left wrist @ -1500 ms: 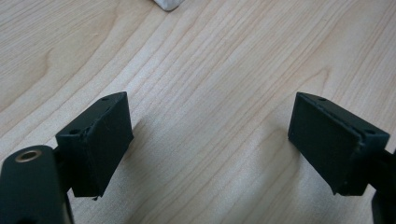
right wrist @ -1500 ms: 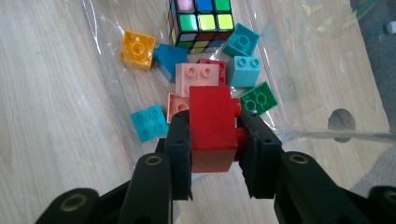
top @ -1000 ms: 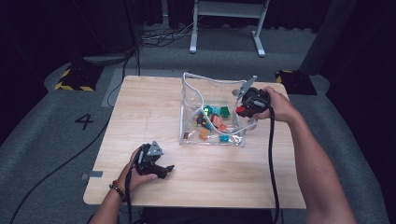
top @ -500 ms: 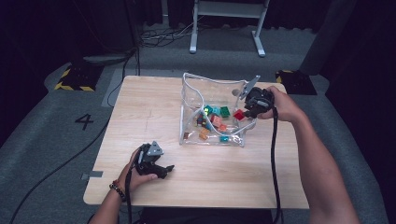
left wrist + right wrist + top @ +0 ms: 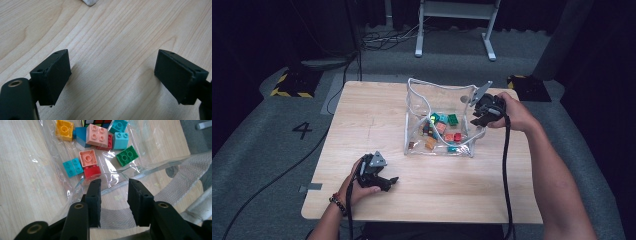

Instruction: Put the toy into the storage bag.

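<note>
A clear plastic bag (image 5: 416,116) stands open on the wooden table (image 5: 372,115), holding several toy bricks. In the right gripper view I see a red brick (image 5: 92,172), a teal one (image 5: 72,167), a pink one (image 5: 88,158) and a green one (image 5: 127,155) inside it. My right gripper (image 5: 476,120) hangs over the bag's right rim. Its jaws have just been opening, and my right gripper (image 5: 113,182) now shows a gap with nothing pressed in it; the bag's rim and white strap (image 5: 172,192) pass beneath. My left gripper (image 5: 388,182) rests open on bare wood (image 5: 112,75).
The table's front edge (image 5: 422,220) lies close behind my left hand. A white metal frame (image 5: 454,15) stands on the floor beyond the table. Black cables (image 5: 506,170) trail from both grippers. A pale object (image 5: 89,2) peeks in at the top of the left gripper view.
The red brick that sat in my right gripper's jaws has dropped into the bag, and those jaws have parted. My left hand has kept still.
</note>
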Available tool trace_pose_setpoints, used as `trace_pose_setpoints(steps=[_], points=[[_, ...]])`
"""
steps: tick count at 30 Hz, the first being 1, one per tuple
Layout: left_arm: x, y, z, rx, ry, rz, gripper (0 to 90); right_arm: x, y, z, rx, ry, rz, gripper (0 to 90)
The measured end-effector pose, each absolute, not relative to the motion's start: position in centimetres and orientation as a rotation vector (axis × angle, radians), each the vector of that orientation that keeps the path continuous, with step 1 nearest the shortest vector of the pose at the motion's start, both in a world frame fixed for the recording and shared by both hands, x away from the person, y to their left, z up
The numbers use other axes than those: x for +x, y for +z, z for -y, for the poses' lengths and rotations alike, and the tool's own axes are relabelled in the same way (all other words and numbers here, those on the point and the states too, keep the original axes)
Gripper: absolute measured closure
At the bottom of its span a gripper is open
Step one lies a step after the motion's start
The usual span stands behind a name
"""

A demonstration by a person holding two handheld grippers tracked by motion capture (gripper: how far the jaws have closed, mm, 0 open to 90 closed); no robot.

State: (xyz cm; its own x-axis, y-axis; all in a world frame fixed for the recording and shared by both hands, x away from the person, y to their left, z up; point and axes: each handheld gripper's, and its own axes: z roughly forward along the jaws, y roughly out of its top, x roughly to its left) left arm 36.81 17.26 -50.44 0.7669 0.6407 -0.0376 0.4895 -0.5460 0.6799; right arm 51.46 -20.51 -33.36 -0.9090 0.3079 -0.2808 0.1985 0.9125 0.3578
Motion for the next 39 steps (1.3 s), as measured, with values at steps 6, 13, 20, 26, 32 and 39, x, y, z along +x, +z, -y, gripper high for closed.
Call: trace_pose_setpoints(steps=[6,13,20,26,32,39], points=[[36.8,-50.4,-17.3,2.261,0.281,-0.839,13.8,51.4,-33.4,20.5,0.37,0.512,-2.726,61.0],[36.8,-50.4,-17.3,2.261,0.28,-0.839,13.8,50.9,-33.2,20.6,0.391,0.636,-2.669,53.5],[36.8,-50.4,-17.3,2.26,0.28,-0.839,13.9,50.5,-32.9,20.9,0.443,0.79,-2.566,41.4],[36.8,-50.4,-17.3,2.26,0.28,-0.839,13.8,49.7,-32.8,20.9,0.504,0.905,-2.485,30.8],[36.8,-50.4,-17.3,2.26,0.28,-0.839,13.9,49.2,-32.3,21.1,0.552,0.961,-2.381,24.9],[36.8,-50.4,-17.3,2.26,0.281,-0.839,13.8,48.8,-31.7,22.1,0.58,1.044,-2.302,25.0]])
